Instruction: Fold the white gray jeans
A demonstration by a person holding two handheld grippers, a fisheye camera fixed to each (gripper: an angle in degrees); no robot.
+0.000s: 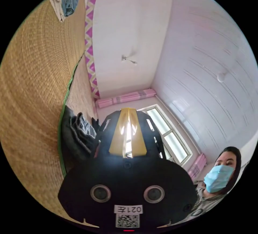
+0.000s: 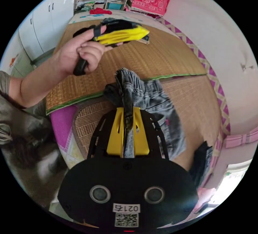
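Right gripper (image 2: 128, 130): clamped on jeans (image 2: 158, 110) waistband bunch.
Left gripper (image 1: 128, 134): closed, empty, raised off mat (image 1: 35, 89).
Risk: single hold, denim slipping or bunching.

The right gripper (image 2: 128, 134) pinches a bunched fold of the gray jeans (image 2: 158, 108) above the woven mat (image 2: 174, 57); a hand (image 2: 80, 51) holds the left gripper (image 2: 121, 36) raised, jaws together

The left gripper view tilts up toward wall and ceiling; the right gripper view looks down closely; both show the woven mat (image 1: 35, 89) (image 2: 166, 57).
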